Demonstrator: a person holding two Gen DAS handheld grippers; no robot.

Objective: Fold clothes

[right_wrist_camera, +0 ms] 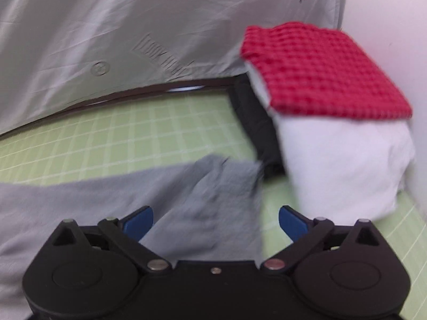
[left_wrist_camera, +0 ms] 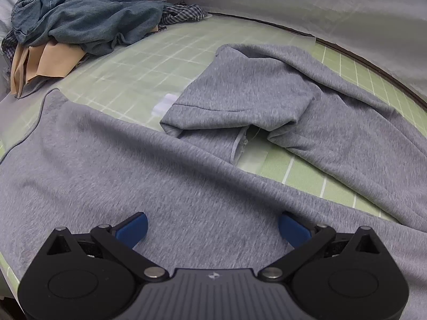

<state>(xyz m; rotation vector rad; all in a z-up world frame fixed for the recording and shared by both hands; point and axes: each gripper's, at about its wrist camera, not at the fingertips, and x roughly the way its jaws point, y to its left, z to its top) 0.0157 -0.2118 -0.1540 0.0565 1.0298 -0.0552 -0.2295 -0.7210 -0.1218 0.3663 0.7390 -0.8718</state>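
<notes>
A grey knit garment (left_wrist_camera: 165,176) lies spread over the green grid mat (left_wrist_camera: 138,69), with one sleeve (left_wrist_camera: 240,98) folded back across it. My left gripper (left_wrist_camera: 212,229) hovers over the grey cloth, its blue pads wide apart and nothing between them. In the right wrist view the picture is blurred; a rumpled end of the grey garment (right_wrist_camera: 224,200) lies loose below my right gripper (right_wrist_camera: 215,225), whose blue pads stand wide apart and do not press on it.
A heap of unfolded clothes (left_wrist_camera: 77,24), denim-blue, checked and tan, sits at the mat's far left. On the right stands a folded stack (right_wrist_camera: 333,122): red checked cloth on white, a dark piece beside it. A pale sheet (right_wrist_camera: 133,26) with a carrot print hangs behind.
</notes>
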